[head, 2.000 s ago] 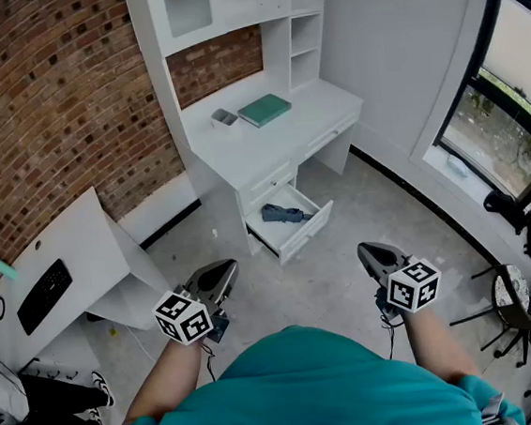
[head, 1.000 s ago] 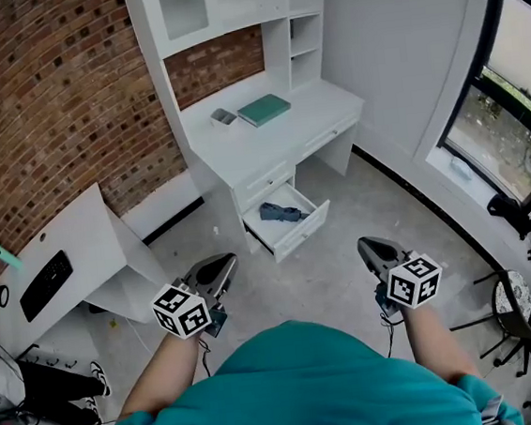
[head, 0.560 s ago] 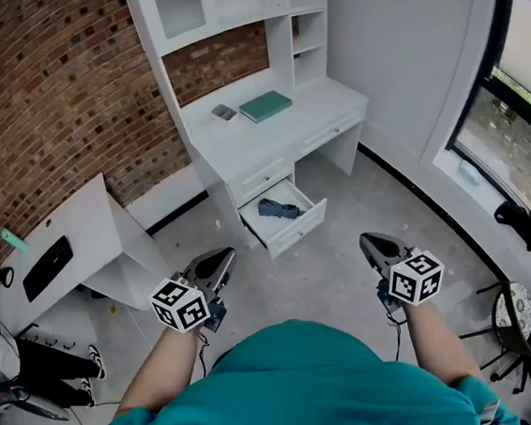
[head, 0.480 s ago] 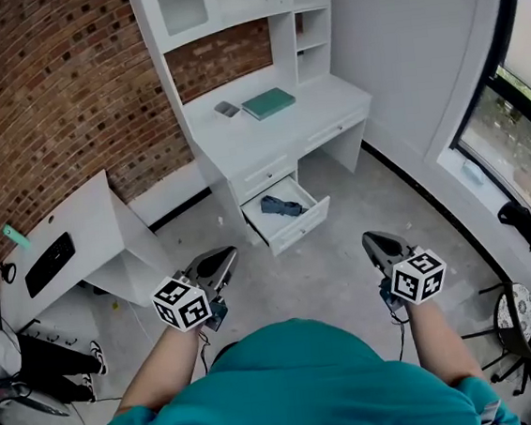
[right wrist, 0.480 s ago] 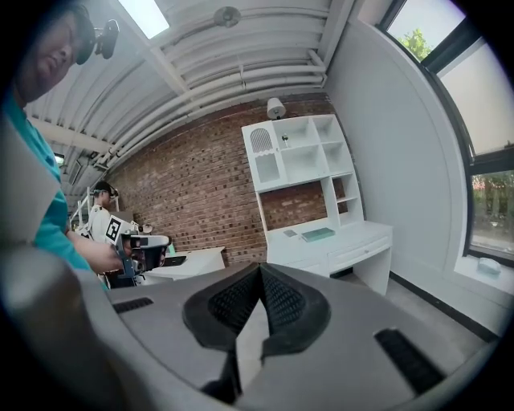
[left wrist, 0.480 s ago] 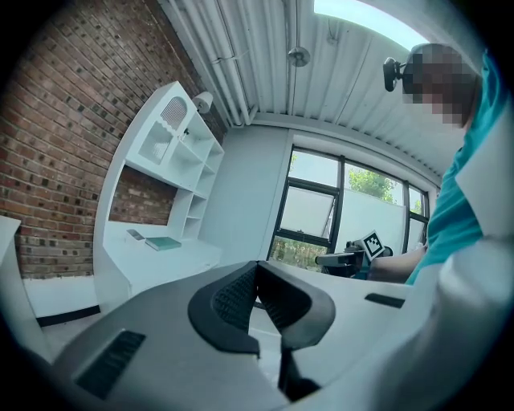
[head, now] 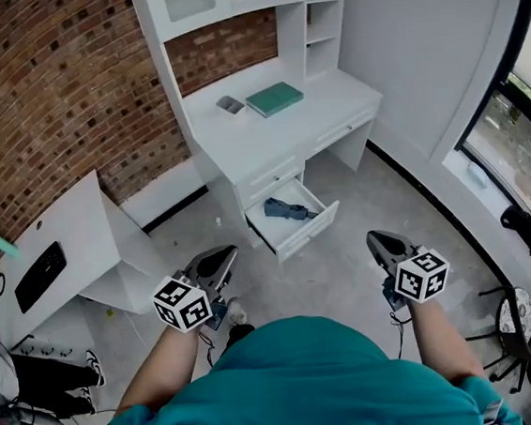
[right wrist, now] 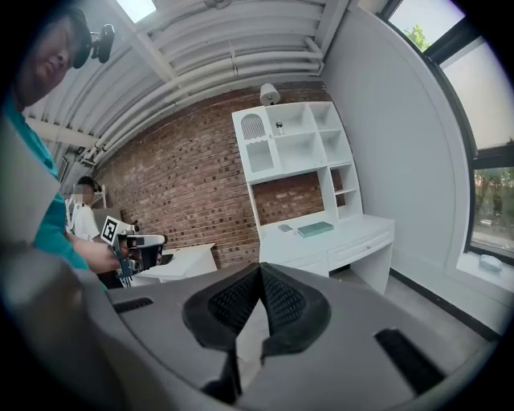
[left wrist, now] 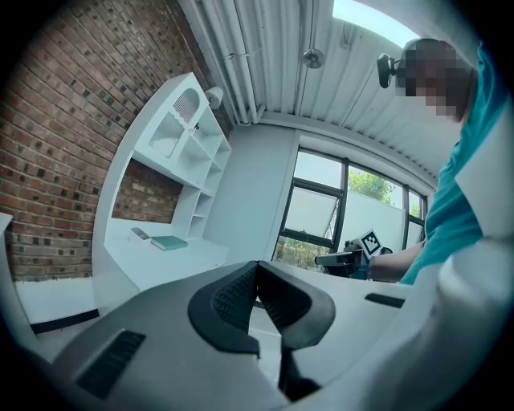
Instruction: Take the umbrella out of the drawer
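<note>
Head view: the dark blue folded umbrella was noted lying inside the open drawer of the white desk. A teal book was noted on the desktop. Both tools were held over the grey floor, well apart from the drawer. Jaws of the left gripper were found clenched tip to tip, with nothing between them. Jaws of the right gripper were likewise found pressed together and empty.

Even daylight from the windows, soft shadows, sharp focus; strong fisheye bending and dark corners.
</note>
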{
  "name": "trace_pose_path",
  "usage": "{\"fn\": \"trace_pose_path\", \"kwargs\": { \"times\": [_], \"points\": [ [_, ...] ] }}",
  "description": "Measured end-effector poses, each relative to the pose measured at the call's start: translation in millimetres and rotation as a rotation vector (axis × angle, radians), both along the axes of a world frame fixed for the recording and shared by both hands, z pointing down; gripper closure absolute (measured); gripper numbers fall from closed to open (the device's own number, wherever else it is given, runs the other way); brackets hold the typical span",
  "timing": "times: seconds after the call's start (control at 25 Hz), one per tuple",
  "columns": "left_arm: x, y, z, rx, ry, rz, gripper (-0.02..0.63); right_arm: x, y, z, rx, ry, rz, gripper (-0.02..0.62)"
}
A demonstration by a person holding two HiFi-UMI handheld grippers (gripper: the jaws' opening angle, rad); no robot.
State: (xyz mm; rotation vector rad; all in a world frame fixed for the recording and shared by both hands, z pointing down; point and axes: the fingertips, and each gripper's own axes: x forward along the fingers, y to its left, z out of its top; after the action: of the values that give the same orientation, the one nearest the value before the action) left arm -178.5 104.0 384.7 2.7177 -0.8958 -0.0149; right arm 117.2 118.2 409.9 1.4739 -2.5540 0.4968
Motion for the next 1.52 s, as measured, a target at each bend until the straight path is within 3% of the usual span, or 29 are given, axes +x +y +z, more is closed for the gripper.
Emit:
{"fn": "trace_pose_path", "kwargs": {
  "times": [0.44,0.92,1.2,1.52],
  "points": [
    [-52,-193,-8,0.034,-0.018,0.232,0.592,-81,-147,-9,-0.013,0.018,0.161,0.574],
    [-63,-303,-3,0.009,-0.022,0.359,0.592,-88,-238,-13,-0.028,0.016,0.269,0.574],
    [-35,-334,13,-0.009,-0.051,0.29,0.592,-47,-282,9,-0.067,-0.006,0.21,0.574],
    [26,-349,39,-0.084,-0.039,0.03,0.592,38,-340,25,-0.041,-0.022,0.017,0.574]
  ]
}}
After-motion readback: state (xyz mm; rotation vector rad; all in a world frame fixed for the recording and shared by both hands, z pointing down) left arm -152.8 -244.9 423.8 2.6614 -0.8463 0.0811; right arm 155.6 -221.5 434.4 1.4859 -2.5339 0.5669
